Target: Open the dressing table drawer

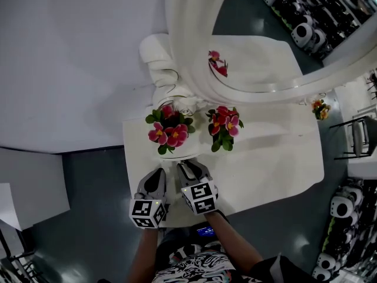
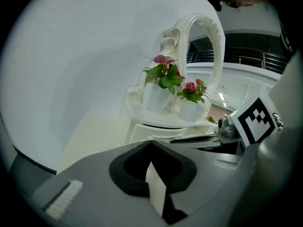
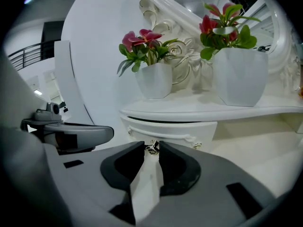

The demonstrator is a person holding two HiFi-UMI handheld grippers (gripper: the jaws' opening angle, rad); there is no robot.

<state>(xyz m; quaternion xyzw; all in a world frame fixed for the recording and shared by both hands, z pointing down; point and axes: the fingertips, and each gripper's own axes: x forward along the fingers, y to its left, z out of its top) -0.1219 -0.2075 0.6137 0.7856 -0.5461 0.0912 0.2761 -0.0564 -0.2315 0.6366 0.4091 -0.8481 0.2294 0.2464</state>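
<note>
Standing pots: one white pot (image 3: 155,82) stands above the right tool (image 3: 151,150) and slightly left of its tips. A second pot (image 3: 239,74) stands above and to the right of them. Both are upright on the shelf (image 3: 199,111), apart from each other.
Pot contents: each holds pink and red flowers (image 3: 142,38) with green leaves.
Drawer: its white front (image 3: 177,129) lies straight ahead of the right tool, just under the shelf. A thin dark line runs along its top edge.
Knob: the small metal knob (image 3: 152,147) sits right between the right tool's tips.
Right tool: its jaws are narrow and closed in on the knob, whose sides meet both pads.
Left tool: the left tool (image 2: 150,143) has its jaws together at the tips, with nothing between them. It hangs just beside the right tool over the table (image 1: 277,170) front. The drawer lies ahead of it and to its right.
</note>
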